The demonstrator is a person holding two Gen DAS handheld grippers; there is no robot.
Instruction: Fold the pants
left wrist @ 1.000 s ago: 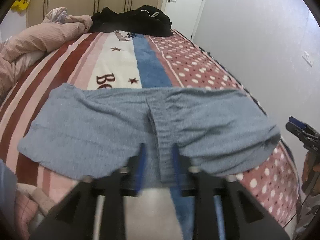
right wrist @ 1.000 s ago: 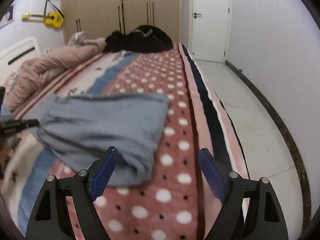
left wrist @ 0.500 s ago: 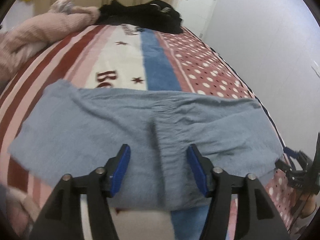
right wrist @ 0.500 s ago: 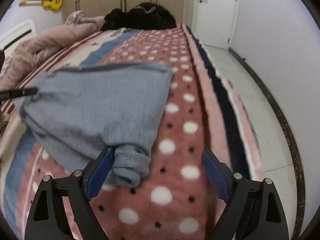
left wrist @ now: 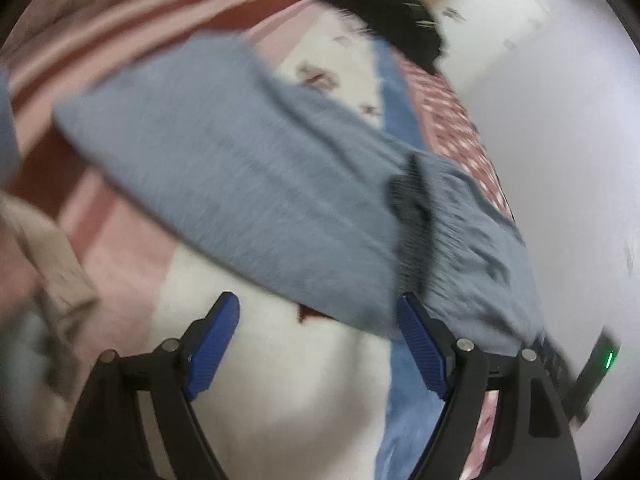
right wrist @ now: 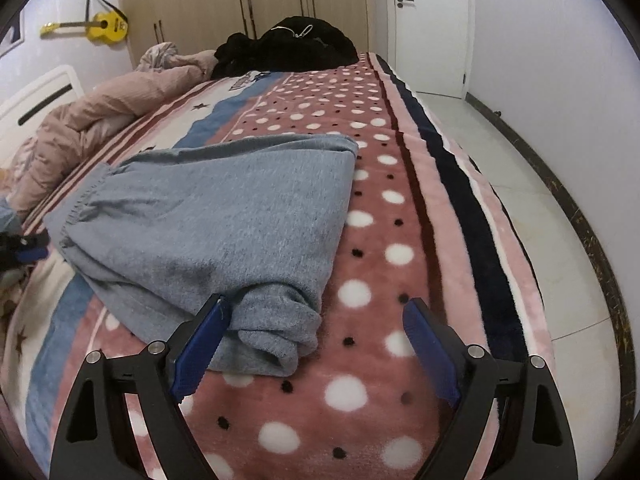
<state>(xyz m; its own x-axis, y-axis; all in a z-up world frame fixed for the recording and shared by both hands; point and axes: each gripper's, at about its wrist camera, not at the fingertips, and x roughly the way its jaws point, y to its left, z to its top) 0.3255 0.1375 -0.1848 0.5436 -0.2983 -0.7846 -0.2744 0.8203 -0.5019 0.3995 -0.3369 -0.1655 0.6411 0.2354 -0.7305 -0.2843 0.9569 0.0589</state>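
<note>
Grey pants point(right wrist: 224, 216) lie folded across bed point(right wrist: 400, 240), near its right edge. Left claw point(left wrist: 318, 336) just opening, nothing gripped. Right claw point(right wrist: 316, 326) apart, bunched pant end between blue pads, unpinched.

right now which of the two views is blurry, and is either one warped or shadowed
Left wrist view: heavy motion smear over the pants and blanket, only the left gripper fairly crisp. Right wrist view: sharp, even indoor light, soft shadow under the pants' bunched end beside the right gripper. Both: fisheye bending, dark corners.
</note>
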